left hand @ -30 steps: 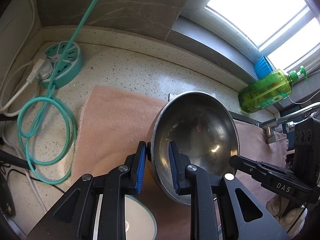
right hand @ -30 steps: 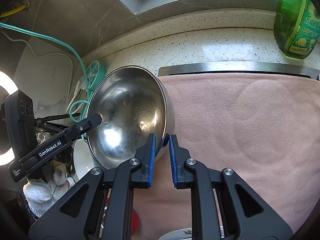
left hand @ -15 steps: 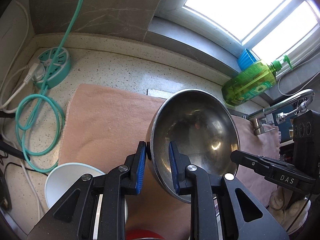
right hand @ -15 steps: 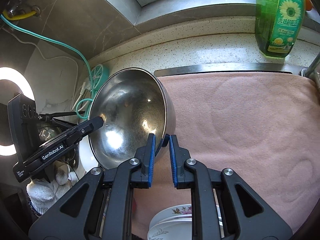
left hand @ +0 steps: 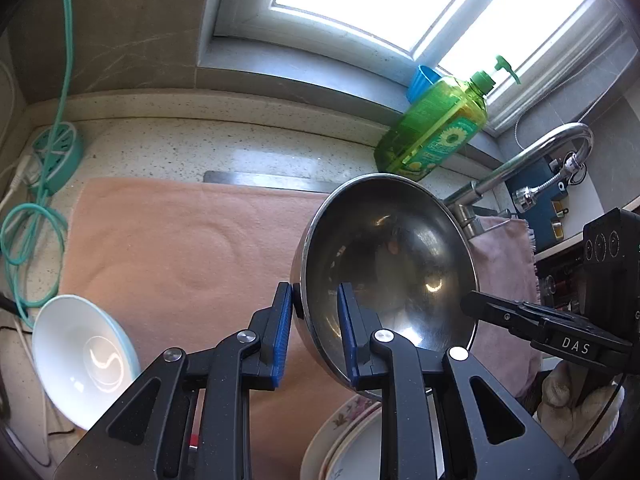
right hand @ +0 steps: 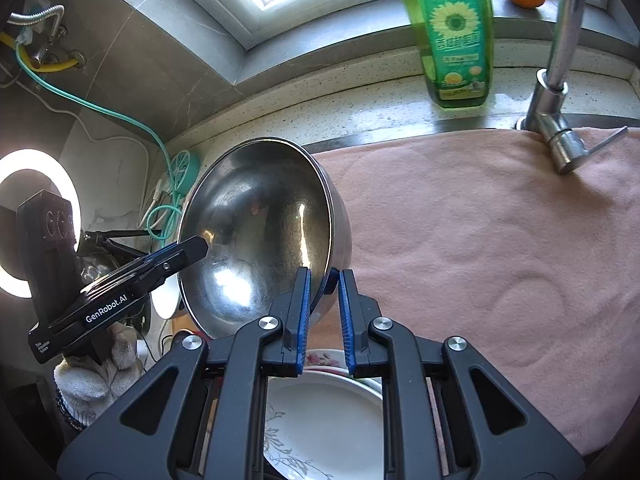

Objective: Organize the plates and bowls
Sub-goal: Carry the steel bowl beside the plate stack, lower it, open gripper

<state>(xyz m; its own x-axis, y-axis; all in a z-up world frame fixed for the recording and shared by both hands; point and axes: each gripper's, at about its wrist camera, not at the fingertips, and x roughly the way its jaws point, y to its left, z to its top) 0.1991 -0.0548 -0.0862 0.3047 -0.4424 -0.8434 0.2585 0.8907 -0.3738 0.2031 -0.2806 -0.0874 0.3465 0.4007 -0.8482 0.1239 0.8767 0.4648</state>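
Gripping opposite edges of the steel bowl (left hand: 390, 264), the left gripper (left hand: 314, 334) and right gripper (right hand: 323, 318) each have their blue pads nearly closed on its thin rim, one pad inside and one outside, with the bowl tilted and held clear above the pink towel (left hand: 180, 240). Open towel lies ahead of both grippers; the faucet (right hand: 556, 92) and green soap bottle (right hand: 454, 32) stand ahead and right of the right gripper. Below both grippers sits a floral plate stack (right hand: 324, 420); a white bowl (left hand: 82, 360) rests low and left of the left gripper (near the teal cord (left hand: 28, 236)). Speckled counter (left hand: 224, 148) under a bright window. Versus a second ago: the plates have newly come into view, and the socket sits farther off.
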